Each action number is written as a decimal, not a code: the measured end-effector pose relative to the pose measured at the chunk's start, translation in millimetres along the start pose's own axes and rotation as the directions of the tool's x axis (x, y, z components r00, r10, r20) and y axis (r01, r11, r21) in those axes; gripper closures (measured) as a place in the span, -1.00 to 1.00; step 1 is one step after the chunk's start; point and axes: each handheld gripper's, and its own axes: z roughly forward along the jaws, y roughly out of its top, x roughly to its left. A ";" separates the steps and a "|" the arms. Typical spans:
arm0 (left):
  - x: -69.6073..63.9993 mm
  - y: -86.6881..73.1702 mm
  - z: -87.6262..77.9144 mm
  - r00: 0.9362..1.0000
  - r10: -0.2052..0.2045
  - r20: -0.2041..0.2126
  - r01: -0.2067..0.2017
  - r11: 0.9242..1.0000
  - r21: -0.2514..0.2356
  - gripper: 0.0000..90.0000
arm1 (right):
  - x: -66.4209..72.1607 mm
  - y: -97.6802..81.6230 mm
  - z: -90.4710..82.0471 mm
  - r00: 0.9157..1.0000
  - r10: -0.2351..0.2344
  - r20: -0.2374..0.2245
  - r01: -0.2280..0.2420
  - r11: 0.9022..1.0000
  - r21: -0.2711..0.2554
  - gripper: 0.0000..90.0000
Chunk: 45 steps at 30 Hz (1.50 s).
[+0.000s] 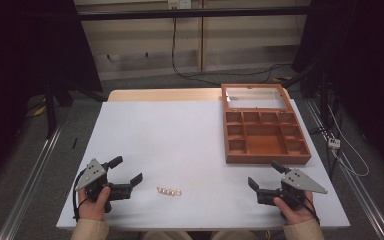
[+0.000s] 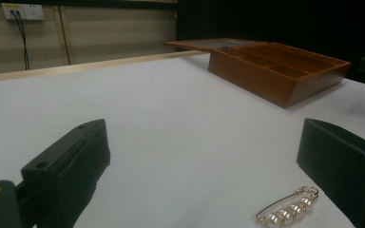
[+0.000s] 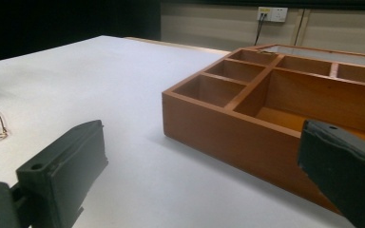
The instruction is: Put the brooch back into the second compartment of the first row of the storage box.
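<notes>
Left tongs point(image 1: 128, 169), lower left of the high view: matte black jaws spread wide, nothing between them, held by a hand point(image 1: 94, 202) w/ a grey three-cornered plate on top. Right tongs point(image 1: 265, 174), lower right: jaws also wide apart, empty, held by the other hand point(image 1: 296, 211). Between the two, near the bottom centre, lies a pearl brooch pin point(image 1: 168, 190): gold wire safety-pin shape w/ a row of small round glossy white beads, flat on the table point(image 1: 180, 140); closer to the left tongs, touching neither. Table top is smooth, matte pale grey-white w/ a light wood strip at the far edge. Right-centre: open wooden box point(image 1: 266, 137), reddish-brown, square-cornered, divided into small compartments around one larger one, lid w/ glass pane laid back. No readable writing or labels anywhere.
</notes>
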 end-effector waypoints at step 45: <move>2.8 0.3 -5.8 1.000 0.018 -0.020 -0.018 1.000 0.011 -0.92 | 115.2 50.3 123.4 0.911 -0.062 -0.407 0.138 0.977 0.160 -0.77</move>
